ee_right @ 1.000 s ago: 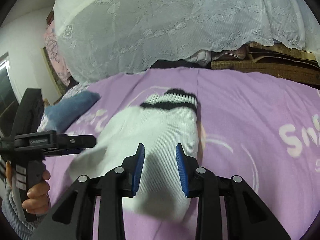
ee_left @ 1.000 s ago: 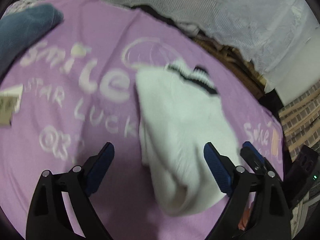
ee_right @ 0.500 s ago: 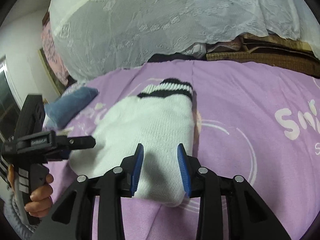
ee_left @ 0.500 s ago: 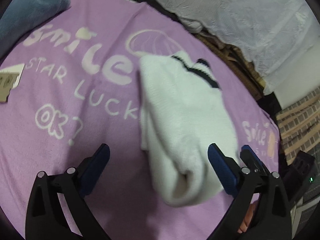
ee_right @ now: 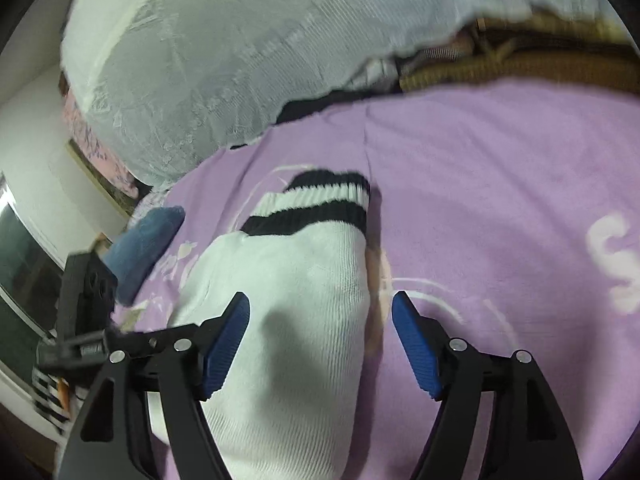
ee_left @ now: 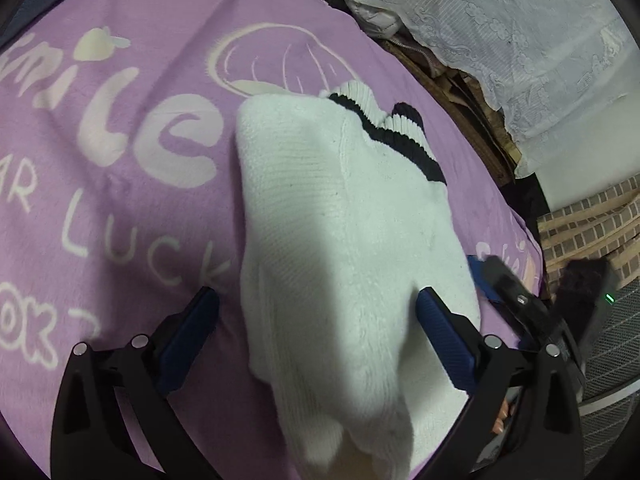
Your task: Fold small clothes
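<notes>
A white sock with a black-striped cuff (ee_left: 340,216) lies folded on the purple blanket (ee_left: 120,220); it also shows in the right wrist view (ee_right: 296,280). My left gripper (ee_left: 316,332) is open, its blue pads on either side of the sock's near end. My right gripper (ee_right: 320,336) is open just over the sock's near part, the sock's right edge between the pads. Neither gripper holds anything. The right gripper also shows at the right of the left wrist view (ee_left: 516,300), and the left gripper at the left of the right wrist view (ee_right: 88,320).
A dark blue cloth (ee_right: 144,244) lies at the blanket's far left. A white lace cover (ee_right: 240,48) drapes over a pile behind the blanket. Brown folded fabric (ee_right: 520,68) lies at the back right. A dark device with a green light (ee_left: 600,300) stands off the blanket's right edge.
My right gripper has opened wide; it was nearly shut over the sock. My left gripper has moved closer in over the sock's near end and stays open.
</notes>
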